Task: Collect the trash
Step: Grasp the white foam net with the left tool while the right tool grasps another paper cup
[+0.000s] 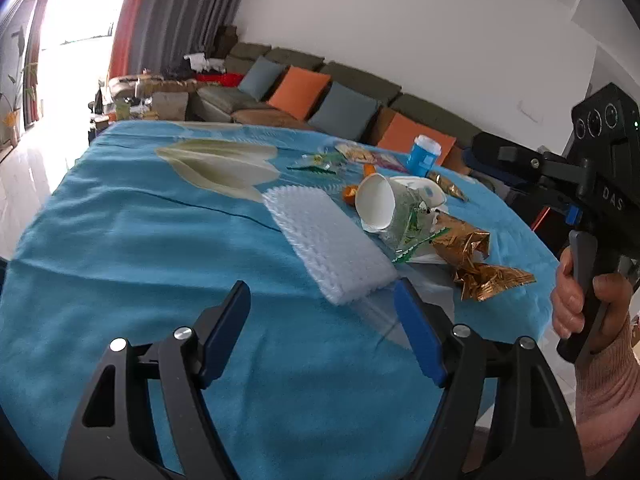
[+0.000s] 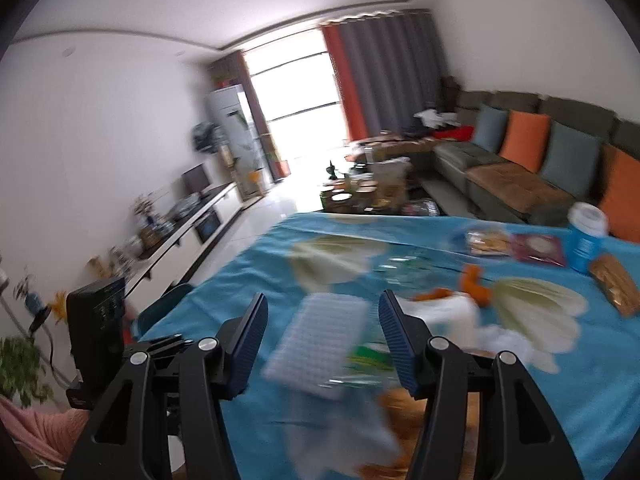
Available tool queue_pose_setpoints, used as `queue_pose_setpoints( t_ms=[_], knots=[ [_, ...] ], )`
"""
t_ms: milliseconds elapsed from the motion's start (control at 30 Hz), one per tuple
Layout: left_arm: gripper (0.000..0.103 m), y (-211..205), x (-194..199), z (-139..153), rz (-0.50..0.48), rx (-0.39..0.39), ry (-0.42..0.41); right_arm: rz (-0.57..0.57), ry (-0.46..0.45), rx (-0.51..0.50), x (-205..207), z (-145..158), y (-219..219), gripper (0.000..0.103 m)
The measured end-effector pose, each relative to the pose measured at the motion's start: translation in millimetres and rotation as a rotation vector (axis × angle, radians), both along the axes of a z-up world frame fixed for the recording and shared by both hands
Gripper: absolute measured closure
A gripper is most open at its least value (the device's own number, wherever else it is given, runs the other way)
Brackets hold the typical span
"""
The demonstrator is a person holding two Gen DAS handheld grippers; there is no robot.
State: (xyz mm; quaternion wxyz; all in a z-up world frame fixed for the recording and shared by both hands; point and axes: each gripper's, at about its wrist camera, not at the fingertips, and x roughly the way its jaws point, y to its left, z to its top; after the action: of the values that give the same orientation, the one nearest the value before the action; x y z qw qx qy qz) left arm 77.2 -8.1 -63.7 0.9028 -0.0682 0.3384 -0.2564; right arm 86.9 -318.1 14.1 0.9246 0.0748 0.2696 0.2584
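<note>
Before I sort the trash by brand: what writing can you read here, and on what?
"DAS": white letters on the black body of the right gripper, seen from the left wrist.
Blue cylindrical tub with a white lid: print too small to read.
Crumpled gold foil wrappers: no legible text.
Flat purple packet: blurred.

Black tongs (image 1: 322, 292), blue ribbed pads (image 2: 394, 332), silver screws

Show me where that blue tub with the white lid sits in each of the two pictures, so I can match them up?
Left wrist view: the blue tub stands upright at the table's far edge, upper right of centre, before an orange cushion.
Right wrist view: the tub stands at the far right, slightly blurred.
Shared landmark: the white bumpy foam sheet lying on the blue tablecloth.
</note>
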Motion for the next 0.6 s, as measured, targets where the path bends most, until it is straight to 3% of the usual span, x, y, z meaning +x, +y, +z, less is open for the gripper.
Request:
queue_pose_setpoints(
  t_ms=[200, 433, 533, 600],
  knots=[
    [0.035, -15, 18, -4, -0.021, -0.014, 0.073, -0.094, 0.07, 0.005, 25, -12, -43, 0.048],
    [0.045, -28, 33, -14, -0.04, -0.01, 0.16, -0.092, 0.183, 0.033, 62, -36, -55, 0.048],
    [0.058, -29, 34, -14, -0.052, -0.018, 0.164, -0.069, 0.224, 0.056, 69, -45, -57, 0.048],
    [0.065, -28, 35, -15, -0.061, -0.033, 0.176, -0.053, 0.255, 0.068, 75, -52, -57, 0.055]
  ],
)
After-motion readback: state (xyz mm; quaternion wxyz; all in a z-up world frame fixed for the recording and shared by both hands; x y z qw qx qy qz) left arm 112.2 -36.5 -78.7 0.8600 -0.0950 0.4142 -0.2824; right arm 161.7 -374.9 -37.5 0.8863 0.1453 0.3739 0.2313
